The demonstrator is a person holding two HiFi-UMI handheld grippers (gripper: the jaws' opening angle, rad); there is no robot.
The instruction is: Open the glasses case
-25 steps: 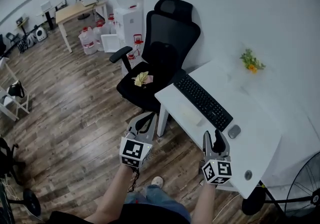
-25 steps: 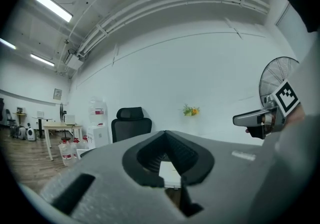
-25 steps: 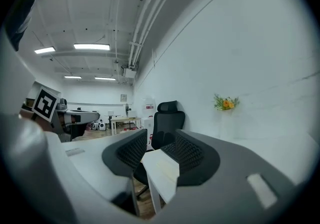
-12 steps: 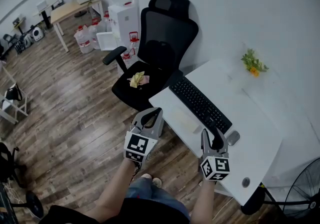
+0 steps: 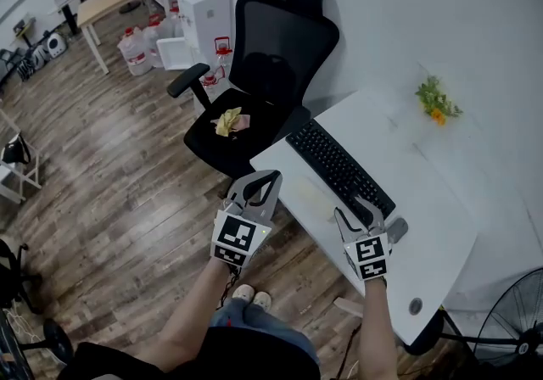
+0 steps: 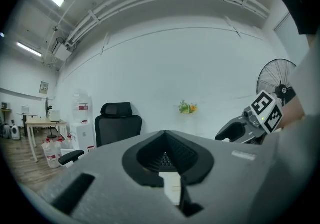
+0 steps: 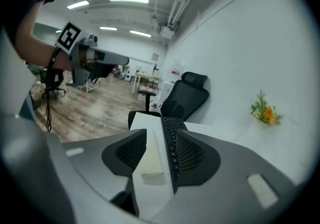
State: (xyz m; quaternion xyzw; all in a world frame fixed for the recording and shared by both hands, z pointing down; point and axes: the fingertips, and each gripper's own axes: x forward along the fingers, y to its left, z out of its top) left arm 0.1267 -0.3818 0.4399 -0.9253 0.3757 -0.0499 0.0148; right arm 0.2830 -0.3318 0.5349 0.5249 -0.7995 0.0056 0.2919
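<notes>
The glasses case is a pale cream box lying on the white desk, just in front of the black keyboard. My right gripper hovers over the desk's near edge to the right of the case, open and holding nothing. In the right gripper view the case shows in the gap of the right gripper, a little ahead of the tips. My left gripper is shut and empty, held off the desk's left corner. In its own view the left gripper has its tips meeting.
A black office chair with a yellow object on its seat stands left of the desk. A mouse lies right of the keyboard, and a small plant sits at the desk's back. A water dispenser and bottles stand behind, and a fan at lower right.
Both grippers have moved forward toward the desk. The right gripper's jaws have spread apart and now sit near the case. The left gripper has stayed shut.
</notes>
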